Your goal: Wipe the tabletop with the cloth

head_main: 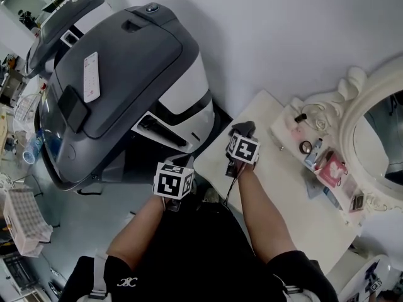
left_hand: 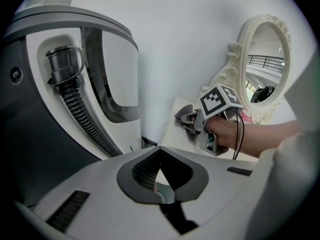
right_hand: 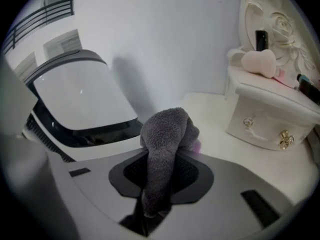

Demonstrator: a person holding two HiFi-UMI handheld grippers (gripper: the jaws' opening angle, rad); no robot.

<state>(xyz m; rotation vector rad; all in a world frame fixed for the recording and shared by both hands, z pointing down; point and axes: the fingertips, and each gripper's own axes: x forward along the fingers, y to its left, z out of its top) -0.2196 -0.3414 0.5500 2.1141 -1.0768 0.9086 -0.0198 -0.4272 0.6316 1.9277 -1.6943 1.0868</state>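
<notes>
Clamping grey cloth (right_hand: 167, 131) in right gripper (head_main: 241, 133), jaws narrow on the fabric, over 10 o'clock edge of white tabletop (head_main: 280, 184). Holding left gripper (left_hand: 160, 152) at 8 o'clock, off the tabletop, jaws together, empty.

Soft, diffuse light is filling the room and washing the white wall (head_main: 296, 36) and tabletop (head_main: 277, 181) so bright that they are almost bleaching out. A pale sheen is lying across the dark lid of the big machine (head_main: 119, 61), which is casting a faint grey shadow on the wall in my right gripper view. Both gripper views are bending lines hard toward their edges, with black corners closing in. Nearest the lens, the cloth (right_hand: 167, 129) in my right gripper (right_hand: 162, 156) is blurring at its lower end.
</notes>
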